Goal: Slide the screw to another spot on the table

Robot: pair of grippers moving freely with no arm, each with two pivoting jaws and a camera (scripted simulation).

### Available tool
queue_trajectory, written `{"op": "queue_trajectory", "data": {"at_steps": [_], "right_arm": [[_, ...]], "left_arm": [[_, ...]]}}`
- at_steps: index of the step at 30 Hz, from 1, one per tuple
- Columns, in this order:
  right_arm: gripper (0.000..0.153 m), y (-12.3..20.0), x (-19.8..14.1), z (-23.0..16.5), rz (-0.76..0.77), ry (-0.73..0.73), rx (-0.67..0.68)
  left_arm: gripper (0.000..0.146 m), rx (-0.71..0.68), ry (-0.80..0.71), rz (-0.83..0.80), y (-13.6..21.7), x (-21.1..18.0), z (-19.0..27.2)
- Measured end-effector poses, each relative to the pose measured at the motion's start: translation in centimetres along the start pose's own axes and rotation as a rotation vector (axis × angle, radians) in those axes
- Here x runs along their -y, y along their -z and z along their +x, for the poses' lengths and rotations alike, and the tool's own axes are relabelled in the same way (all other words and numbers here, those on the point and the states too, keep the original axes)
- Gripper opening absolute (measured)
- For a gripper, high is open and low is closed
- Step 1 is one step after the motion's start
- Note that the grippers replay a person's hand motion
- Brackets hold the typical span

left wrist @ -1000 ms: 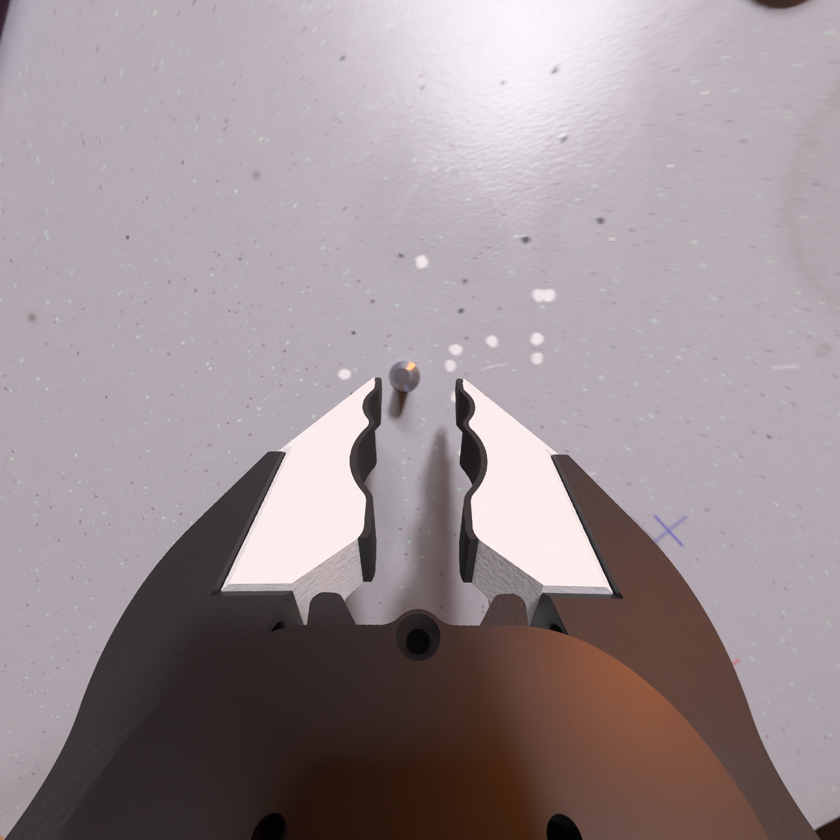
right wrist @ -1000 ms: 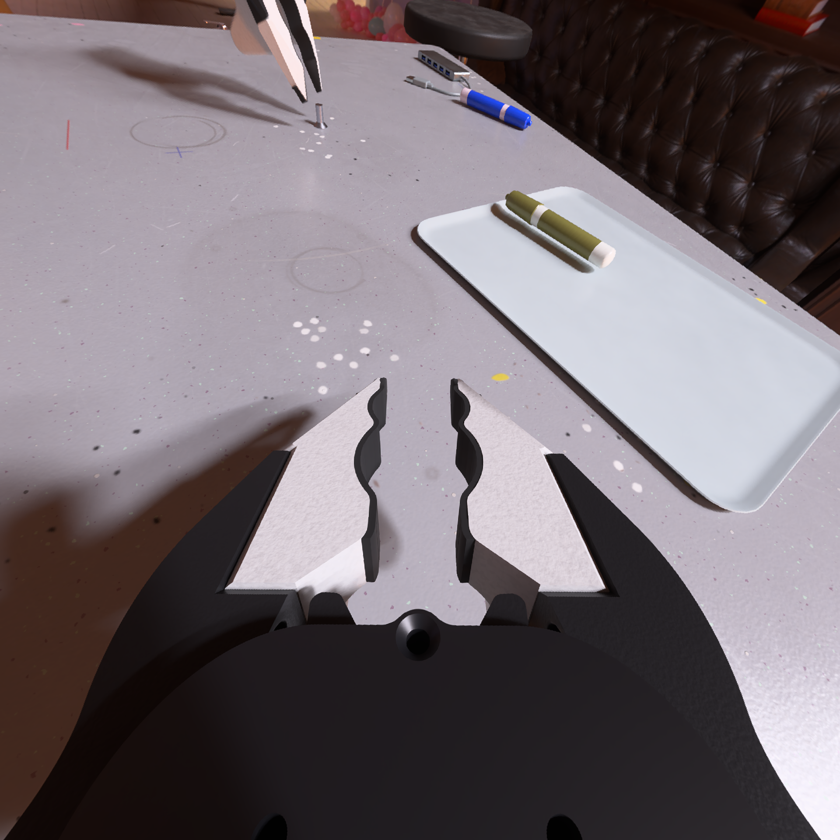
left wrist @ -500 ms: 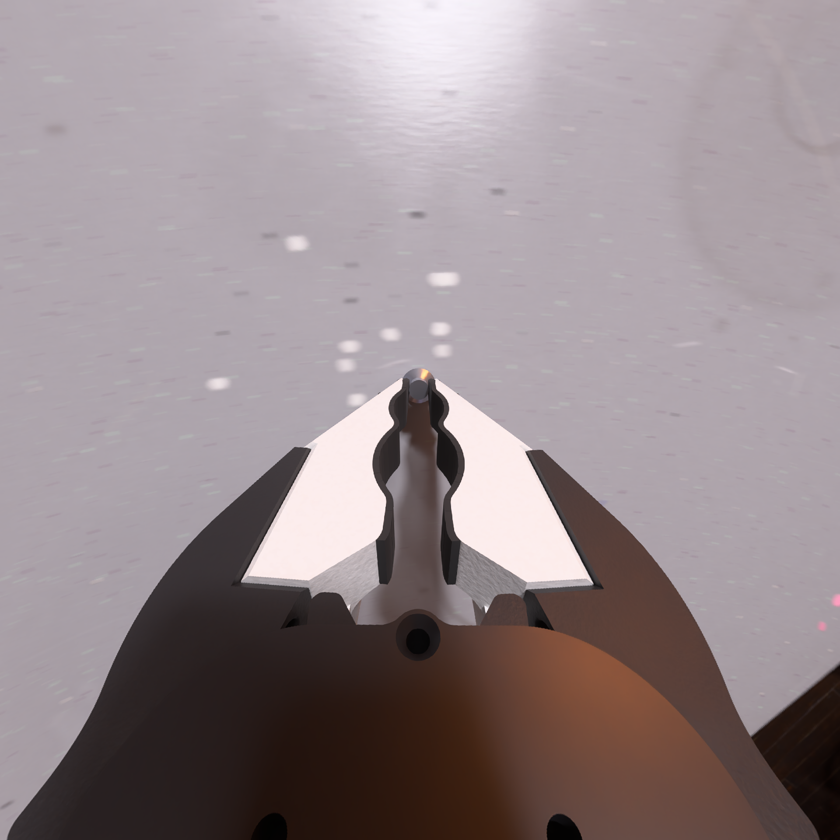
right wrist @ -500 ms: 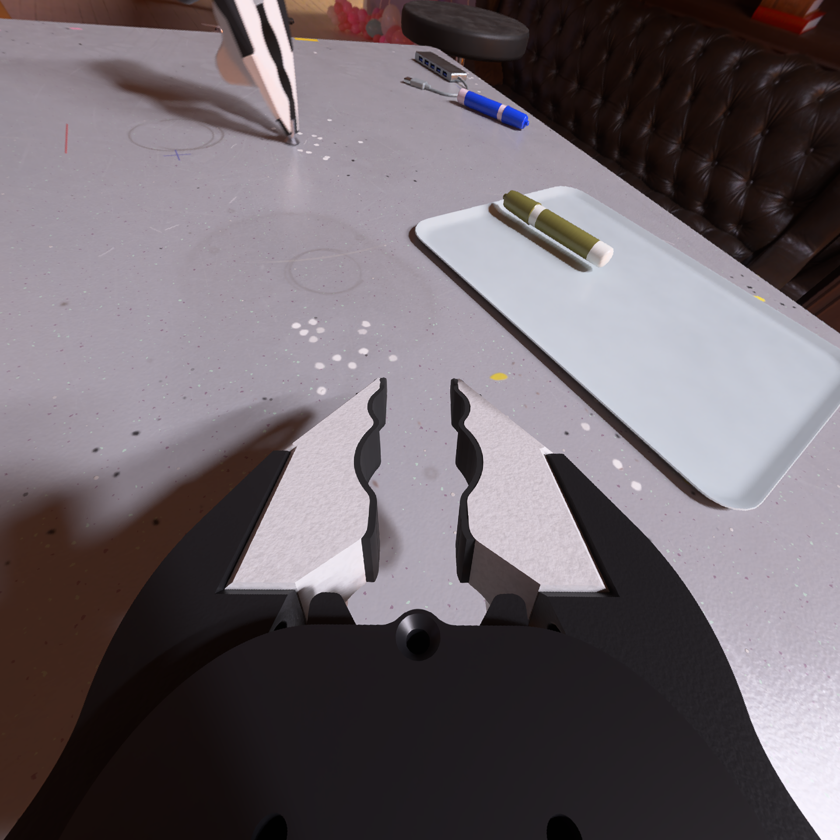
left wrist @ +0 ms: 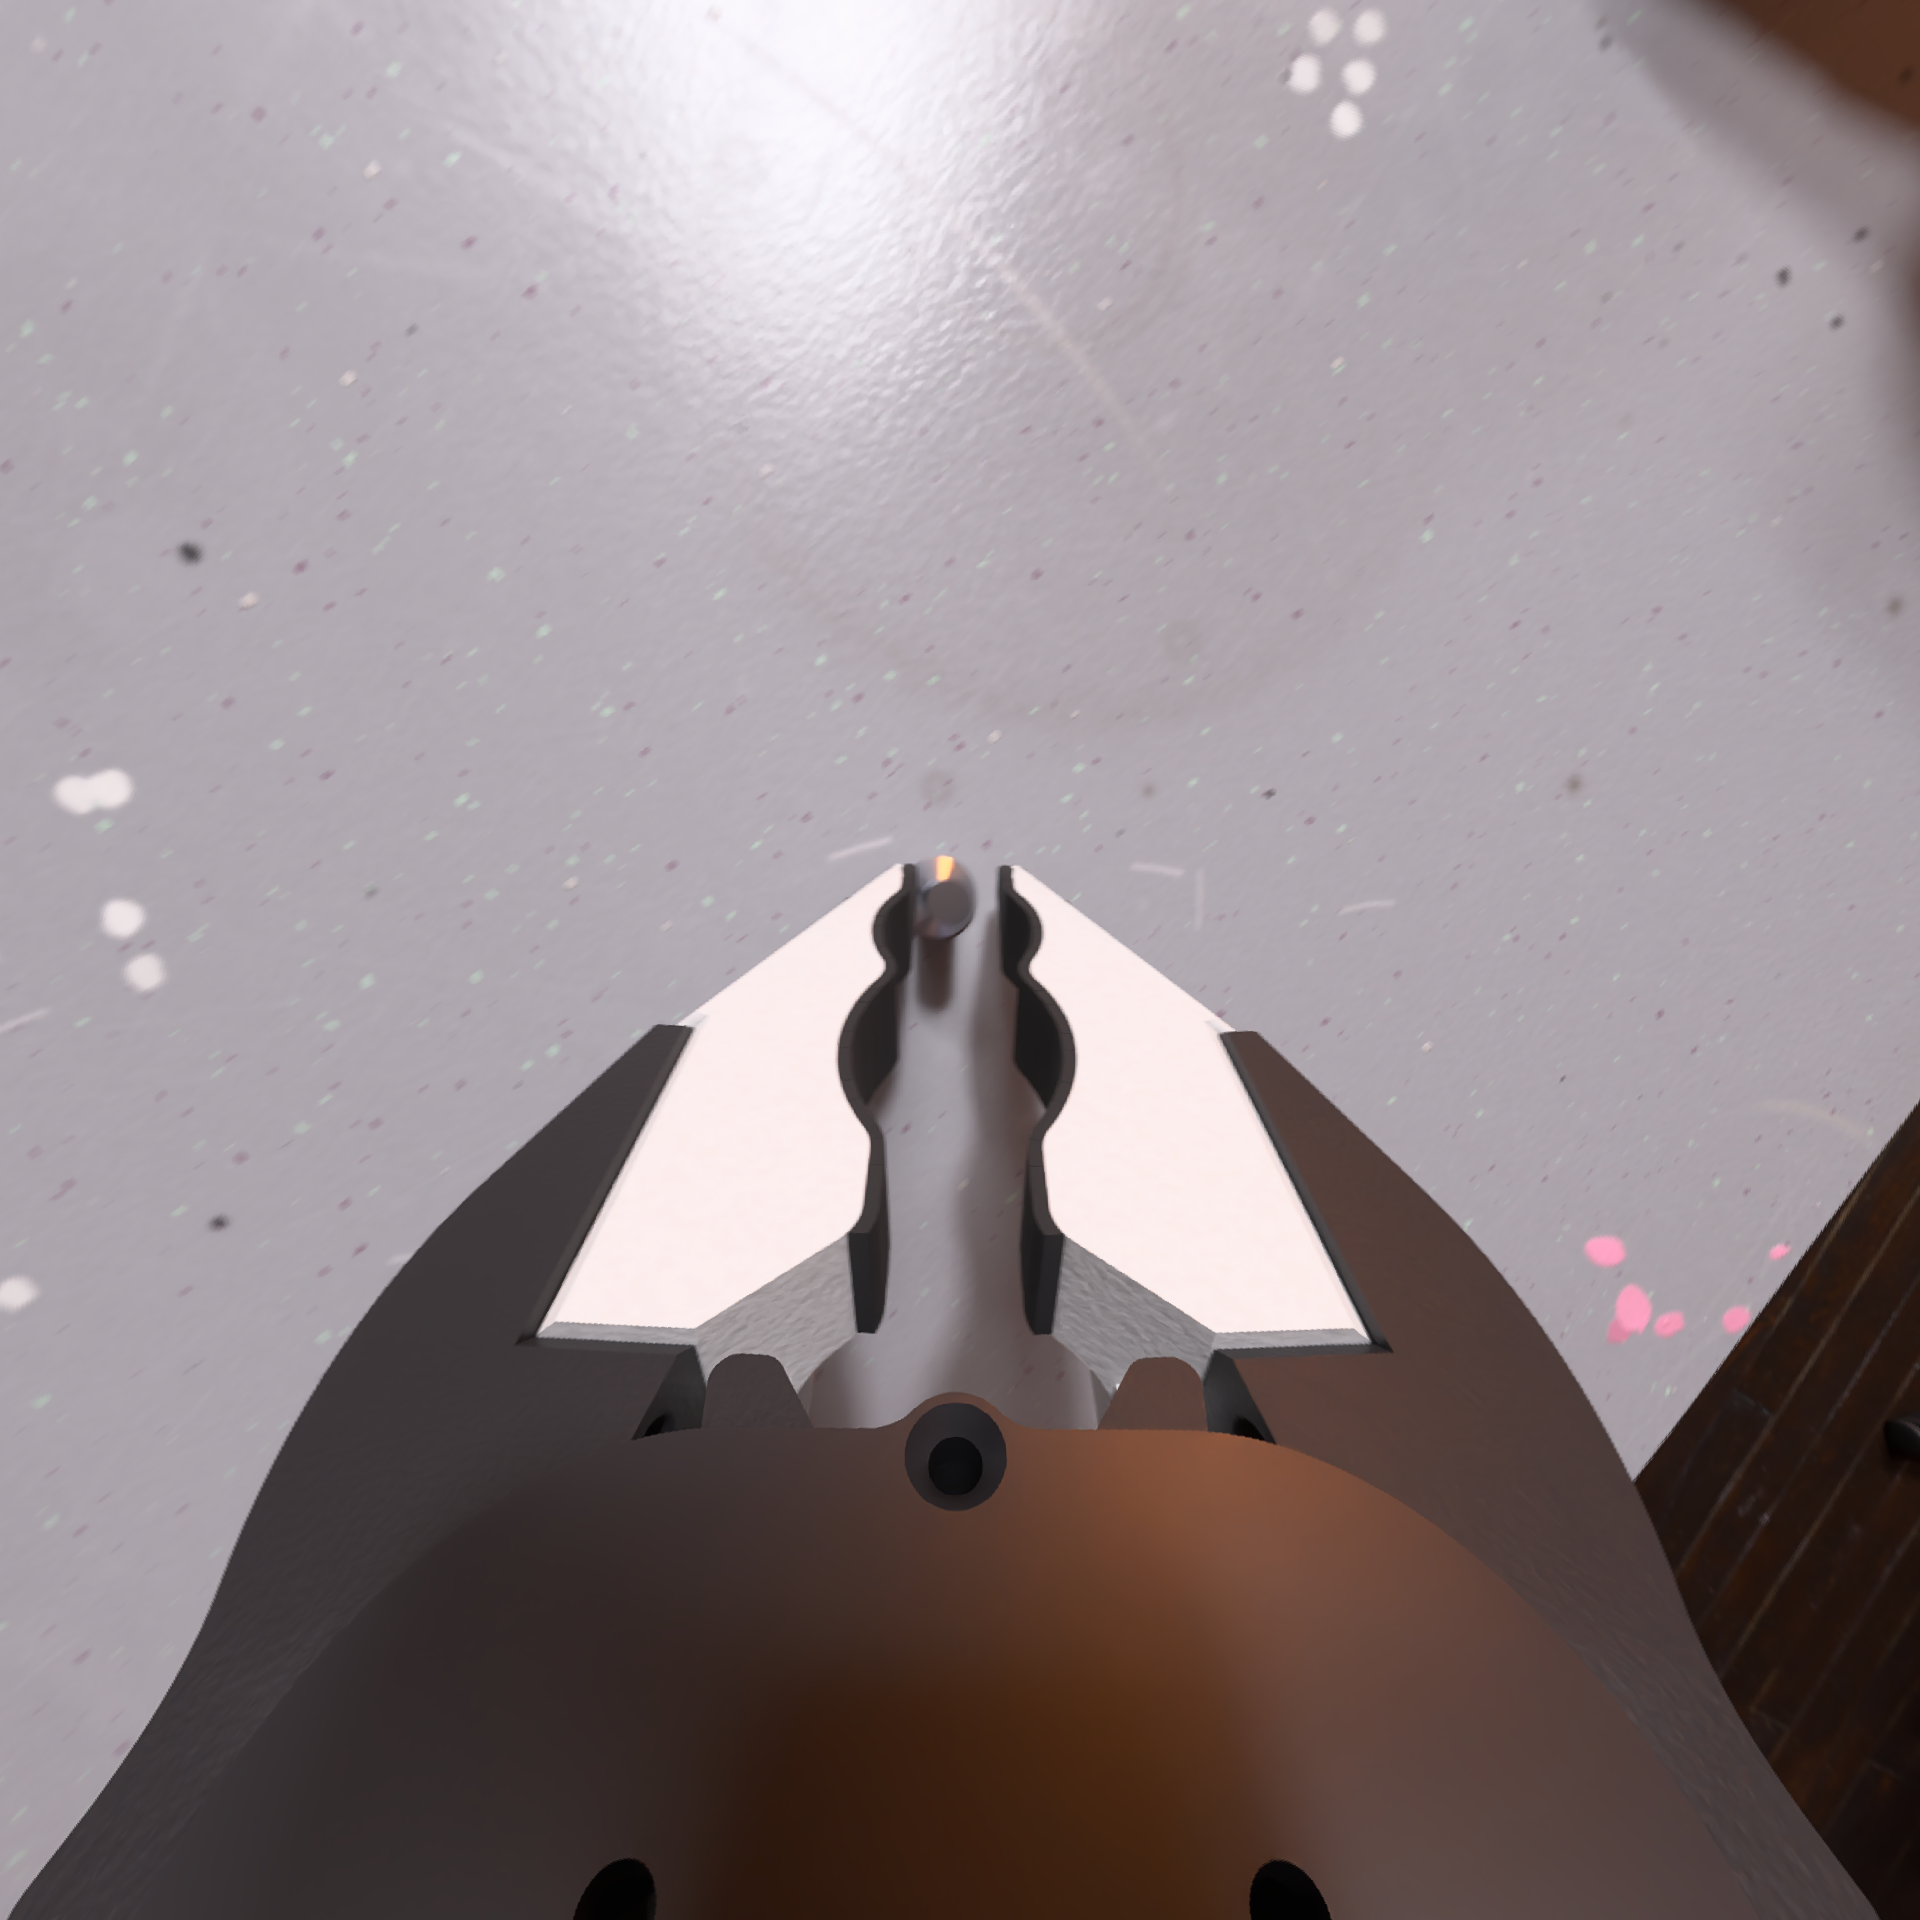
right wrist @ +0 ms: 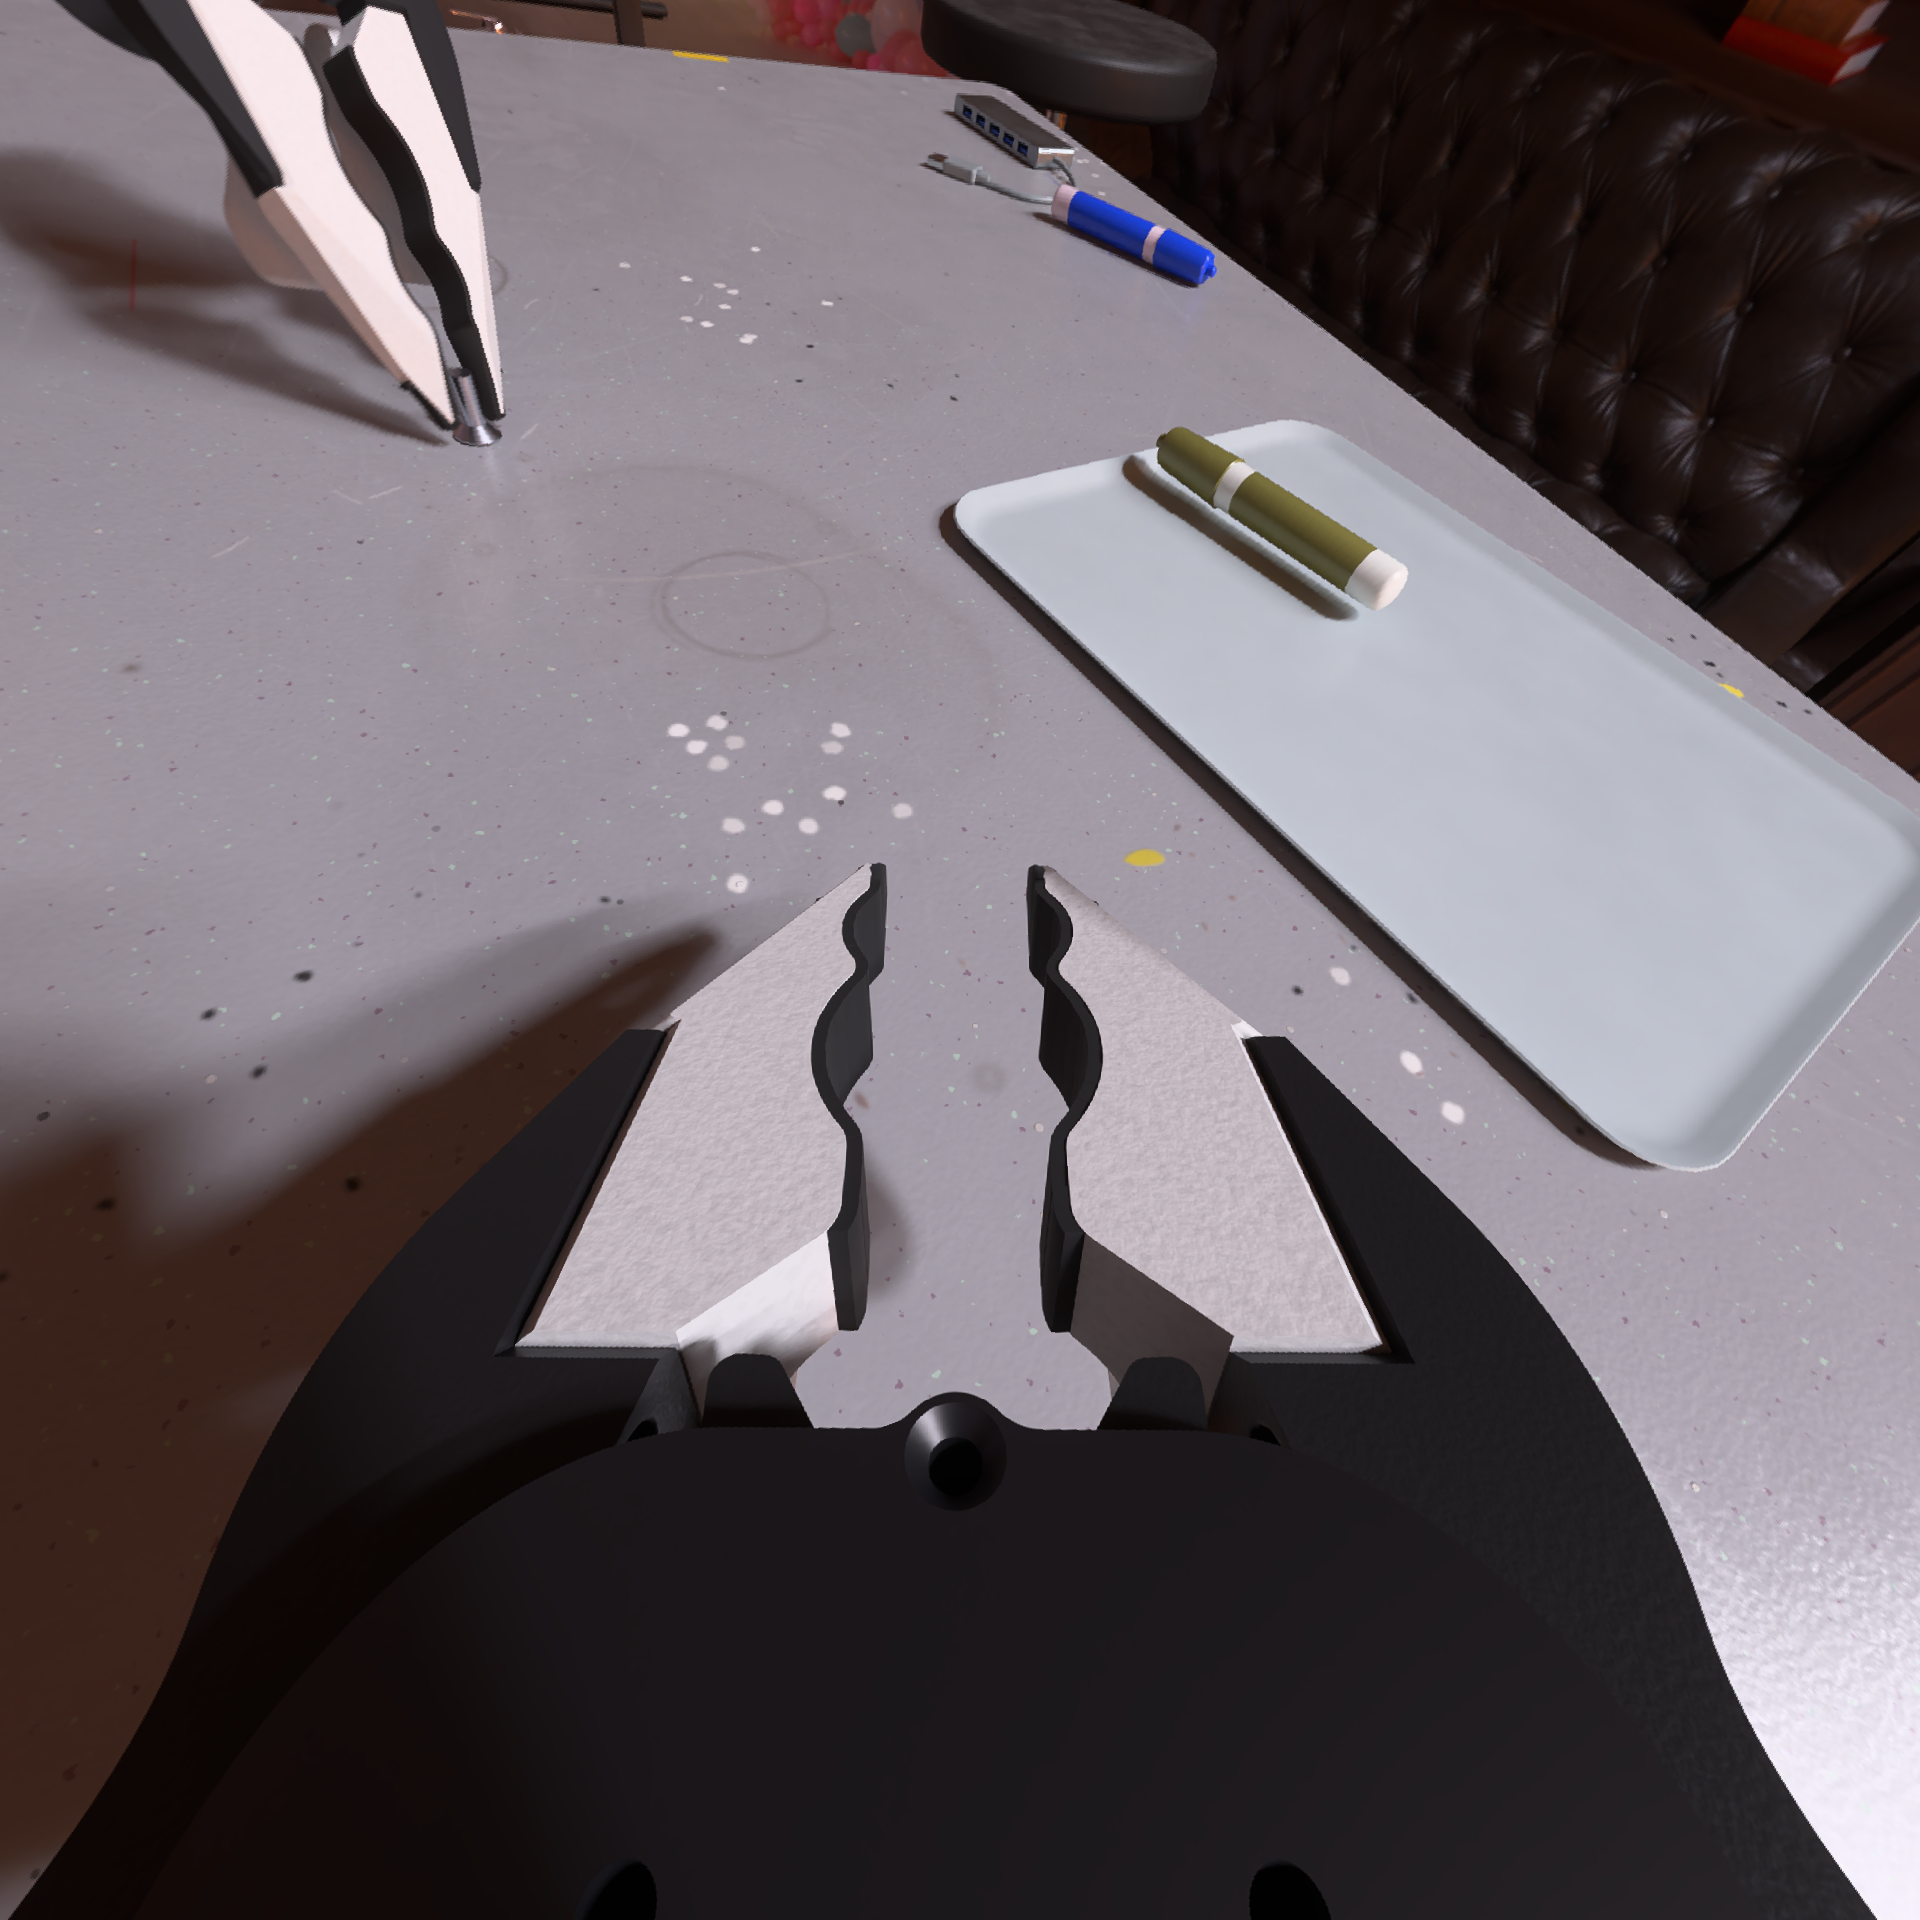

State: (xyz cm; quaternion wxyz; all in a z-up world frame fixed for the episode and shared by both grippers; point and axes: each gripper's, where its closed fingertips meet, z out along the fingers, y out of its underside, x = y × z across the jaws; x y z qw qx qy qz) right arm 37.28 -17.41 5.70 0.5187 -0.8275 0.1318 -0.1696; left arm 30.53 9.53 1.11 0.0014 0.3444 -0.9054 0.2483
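The small silver screw (left wrist: 940, 906) stands on its head on the grey speckled table (left wrist: 520, 520), between the tips of my left gripper (left wrist: 951, 883). The jaws stand a little wider than the screw. It rests against the left fingertip (left wrist: 902, 894), with a small gap to the right one. In the right wrist view the left gripper (right wrist: 455, 387) points down at the screw (right wrist: 476, 424) at the far left. My right gripper (right wrist: 956, 878) is open and empty, low over the table's near part.
A pale tray (right wrist: 1558, 831) lies at the right with an olive marker (right wrist: 1278, 520) on it. A blue marker (right wrist: 1132, 234) and a USB hub (right wrist: 1008, 125) lie at the far edge. A stool (right wrist: 1070, 42) and a dark sofa (right wrist: 1558, 208) stand beyond. The table edge (left wrist: 1704, 1382) is near the left gripper.
The left gripper closed on the screw and slid it along the table towards the right gripper. Its jaws have now parted a little. The right gripper has stayed put.
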Motion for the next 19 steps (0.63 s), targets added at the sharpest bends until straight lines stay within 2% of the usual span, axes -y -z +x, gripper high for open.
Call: {"op": "queue_trajectory", "data": {"at_steps": [2,7,11,16,19], "right_arm": [[0.027,0.0,0.0,0.0,-0.003,0.001,0.000],[0.027,0.1,0.1,0.1,0.006,-0.004,-0.008],[0.027,0.2,0.2,0.3,0.020,-0.013,-0.009],[0.029,0.5,0.6,0.7,0.056,-0.032,-0.023],[0.039,0.7,1.1,1.3,0.096,-0.041,-0.046]], "left_arm": [[0.032,-0.008,-0.006,0.035,-0.5,0.6,1.0],[0.049,0.000,-0.006,0.076,-0.6,1.3,1.8],[0.061,0.021,-0.025,0.181,1.4,2.7,0.9],[0.076,0.153,-0.100,0.459,4.8,6.6,-3.4],[0.086,0.188,-0.165,0.682,6.3,9.9,-5.5]]}}
